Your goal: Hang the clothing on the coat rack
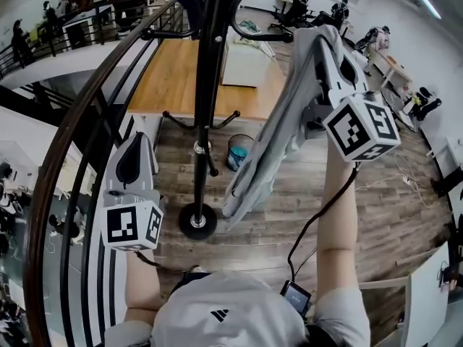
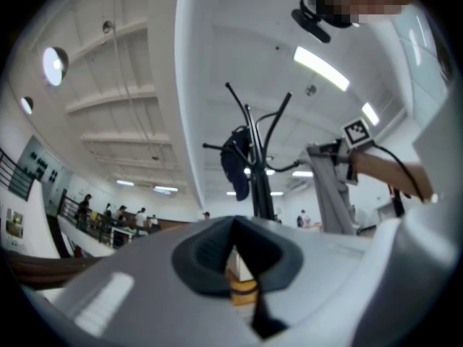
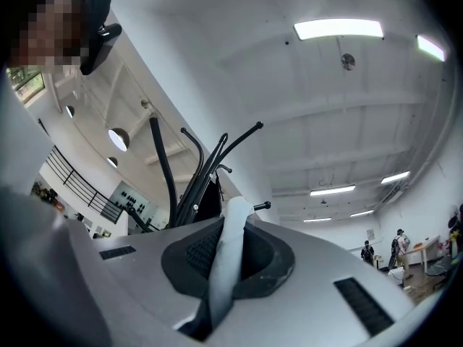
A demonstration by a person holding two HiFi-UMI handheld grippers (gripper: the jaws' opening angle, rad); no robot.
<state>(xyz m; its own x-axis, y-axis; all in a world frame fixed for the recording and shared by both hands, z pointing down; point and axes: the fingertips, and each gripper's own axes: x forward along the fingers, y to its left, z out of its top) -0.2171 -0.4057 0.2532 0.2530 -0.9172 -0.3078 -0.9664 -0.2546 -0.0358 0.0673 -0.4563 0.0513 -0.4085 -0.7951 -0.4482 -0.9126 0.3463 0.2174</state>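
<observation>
Our right gripper (image 3: 228, 257) is clenched on a fold of the grey garment (image 1: 266, 150), which hangs beside the coat rack (image 1: 207, 85), by its upper hook (image 1: 262, 36). We'd loop the fabric over that hook before releasing; our left gripper (image 2: 236, 264) sits closed and empty

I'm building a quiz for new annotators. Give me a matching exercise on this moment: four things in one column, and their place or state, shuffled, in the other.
Things:
1. left gripper
2. right gripper
3. dark garment
4. blue bin

Place or state:
A. stands on the floor near the coat rack
B. shut on the grey garment
C. hangs on the coat rack
D. jaws together, holding nothing

Pairs: 1-D, 2-B, 3-C, 4-A.
</observation>
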